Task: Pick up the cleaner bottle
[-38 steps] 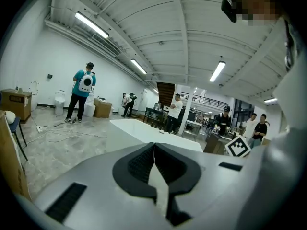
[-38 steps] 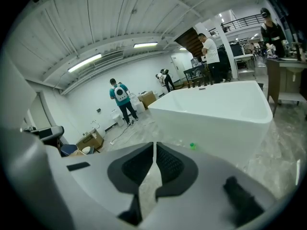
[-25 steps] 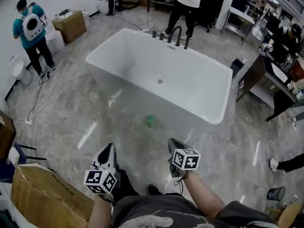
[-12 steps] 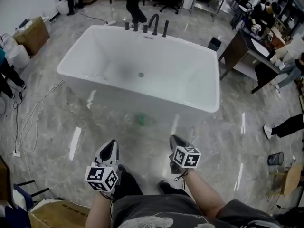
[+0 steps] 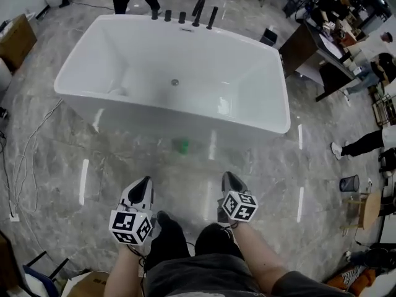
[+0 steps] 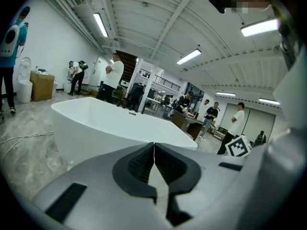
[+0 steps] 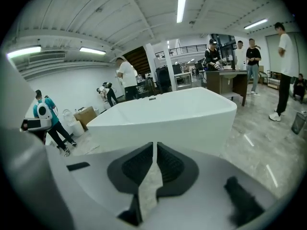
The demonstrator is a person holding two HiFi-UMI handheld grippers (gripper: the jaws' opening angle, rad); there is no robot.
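Observation:
A small green object [image 5: 180,145], apparently the cleaner bottle, stands on the marble floor against the near wall of the white bathtub [image 5: 167,111]; it is too blurred to make out its shape. Both grippers are held low in front of the person's legs, well short of it. The left gripper [image 5: 143,184] is shut and empty, and in the left gripper view [image 6: 154,145] its pads meet with only the tub beyond. My right gripper [image 5: 229,178] is also shut on nothing, its pads closed [image 7: 155,145] and aimed at the tub's side. Neither gripper view shows the green object.
Black taps [image 5: 197,11] stand on the tub's far rim. A cable [image 5: 25,147] trails over the floor at left, near a cardboard box [image 5: 13,39]. Desks [image 5: 309,48] and people are at the right and back, and a small bin [image 5: 348,183] stands at right.
The person has walked toward the bathtub, which now looms larger and nearer, and the green object is closer. Both grippers stay shut and have dipped downward.

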